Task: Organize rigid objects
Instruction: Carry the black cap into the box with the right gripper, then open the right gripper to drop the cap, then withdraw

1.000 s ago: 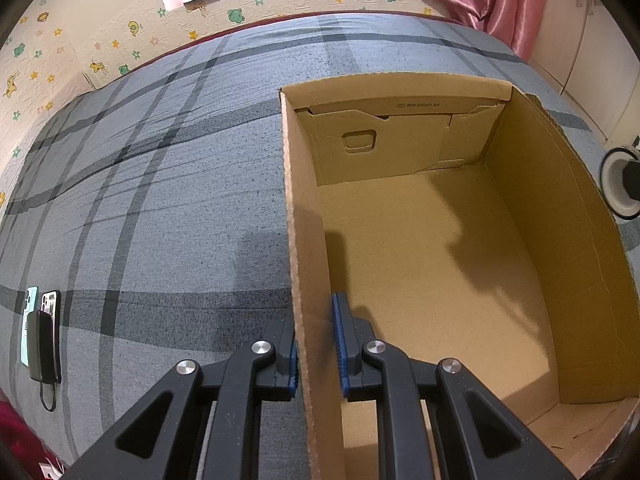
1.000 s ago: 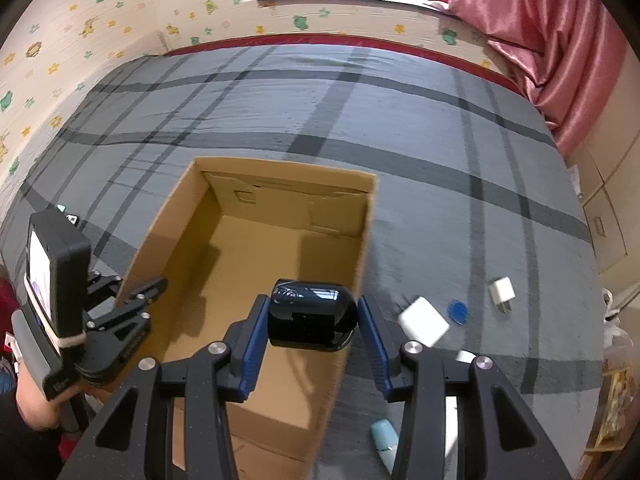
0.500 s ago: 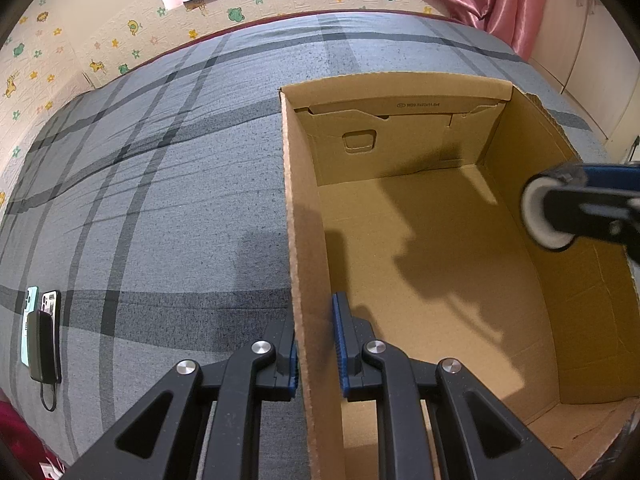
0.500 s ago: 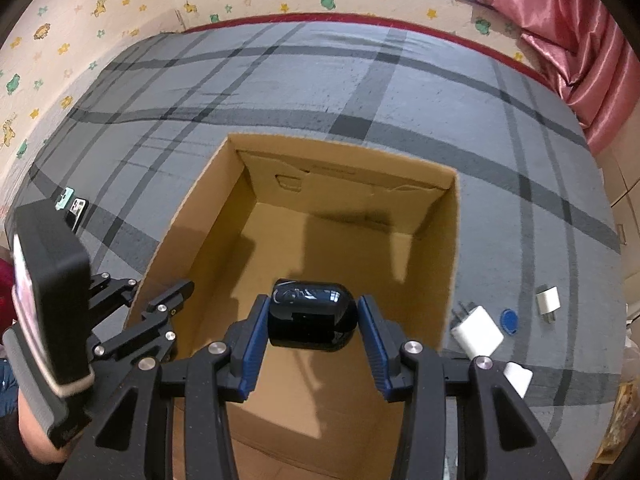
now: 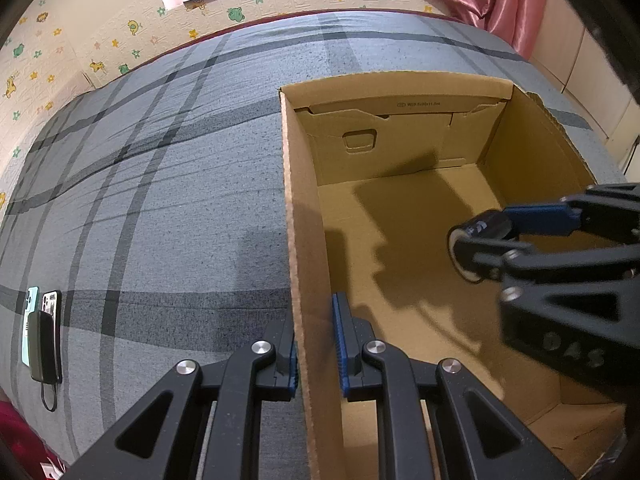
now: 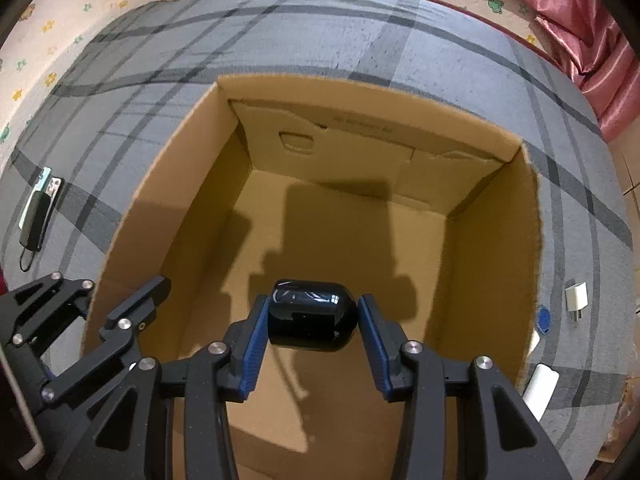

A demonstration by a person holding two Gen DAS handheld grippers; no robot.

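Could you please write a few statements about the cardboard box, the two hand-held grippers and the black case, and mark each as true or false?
1. The right hand-held gripper holds a black case above the inside of the cardboard box. True.
2. The left hand-held gripper hangs free beside the box. False: its fingers straddle the box's left wall, closed on it.
3. The box already contains several items. False: only bare cardboard floor and shadows show inside.
4. A white charger plug lies on the grey checked bedcover, outside the box. True.
5. Phones lie on the bedcover, left of the box. True.
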